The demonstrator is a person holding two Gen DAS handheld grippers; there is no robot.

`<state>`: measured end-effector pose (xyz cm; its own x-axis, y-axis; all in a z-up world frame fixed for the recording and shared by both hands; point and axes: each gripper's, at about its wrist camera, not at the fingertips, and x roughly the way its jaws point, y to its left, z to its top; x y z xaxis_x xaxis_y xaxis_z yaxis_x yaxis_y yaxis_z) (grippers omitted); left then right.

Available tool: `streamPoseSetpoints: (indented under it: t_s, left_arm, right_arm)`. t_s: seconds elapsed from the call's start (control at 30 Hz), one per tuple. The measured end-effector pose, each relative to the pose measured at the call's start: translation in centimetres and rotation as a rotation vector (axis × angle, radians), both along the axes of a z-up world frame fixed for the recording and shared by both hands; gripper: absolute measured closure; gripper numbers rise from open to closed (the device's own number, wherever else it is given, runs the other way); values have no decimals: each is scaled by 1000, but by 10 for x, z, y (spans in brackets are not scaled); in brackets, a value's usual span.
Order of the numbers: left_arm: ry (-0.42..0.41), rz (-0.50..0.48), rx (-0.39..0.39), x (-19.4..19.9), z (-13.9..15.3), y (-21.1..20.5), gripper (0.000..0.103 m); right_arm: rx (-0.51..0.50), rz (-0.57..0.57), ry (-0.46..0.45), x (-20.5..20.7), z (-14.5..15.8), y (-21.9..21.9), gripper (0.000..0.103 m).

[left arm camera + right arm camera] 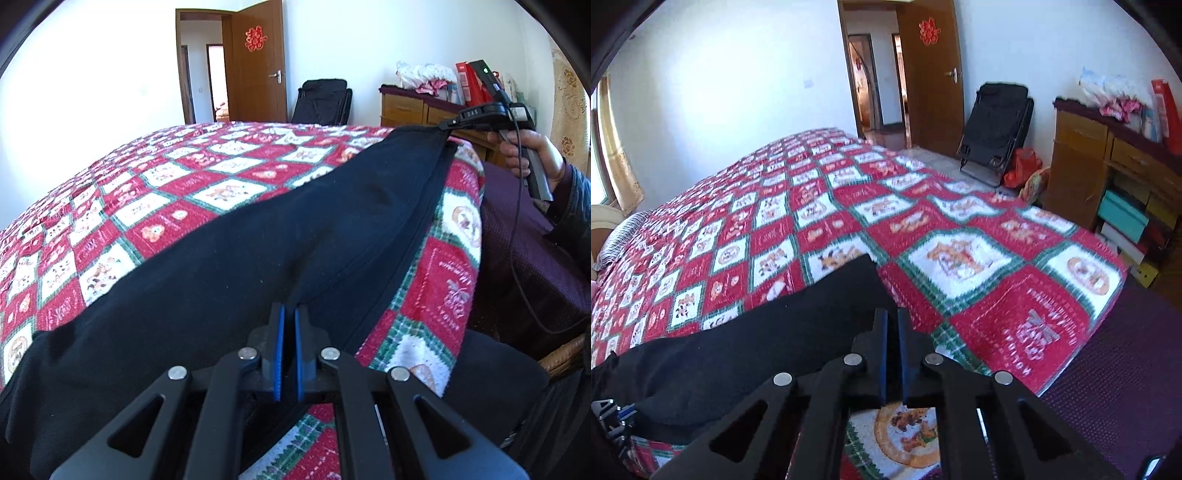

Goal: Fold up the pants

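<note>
Black pants (pixel 258 229), stretched taut diagonally from lower left to upper right over frame centre, doubled along the right edge.

Pants (pixel 229 266) lie stretched along the near edge of the bed (pixel 960 236). The left gripper (pixel 287 314) sits at one end and the right gripper (pixel 892 314) at the other, by the bed's corner. Beyond the far edge stands a folded chair (pixel 997 129), the dresser (pixel 1078 166) to its right and the door (pixel 931 74) to its left.

Matte black linkage arms on left gripper (pixel 288 314) and right gripper (pixel 892 315), silver round pivot pins, blue finger pads (pixel 280 354), thin black cable, bare-skinned hand (pixel 532 155), dark sleeve.
</note>
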<state>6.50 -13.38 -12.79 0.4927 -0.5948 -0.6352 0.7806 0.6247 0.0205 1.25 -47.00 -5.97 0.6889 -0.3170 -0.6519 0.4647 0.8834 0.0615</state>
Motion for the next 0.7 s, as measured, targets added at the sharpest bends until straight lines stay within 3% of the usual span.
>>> streamPoseSetpoints:
  t_s: [0.2,0.43,0.63,0.67,0.7]
  left_arm:
    - [9,-35,10,-8,-3,-1,97]
    - [41,-48,39,-10,-23,-9,94]
    - [30,-54,13,-18,-13,-1,87]
    - [20,-60,-1,-22,-9,3,85]
    - [10,-56,-12,-24,-4,7,76]
  right_arm:
    - [-77,-24,26,-6,13,6,98]
    - [-108,-85,178,-5,-23,-14,100]
    - [-40,-90,66,-18,0,-16,99]
    - [-27,-63,42,-16,4,-9,99]
    - [-16,-36,25,-13,6,-3,98]
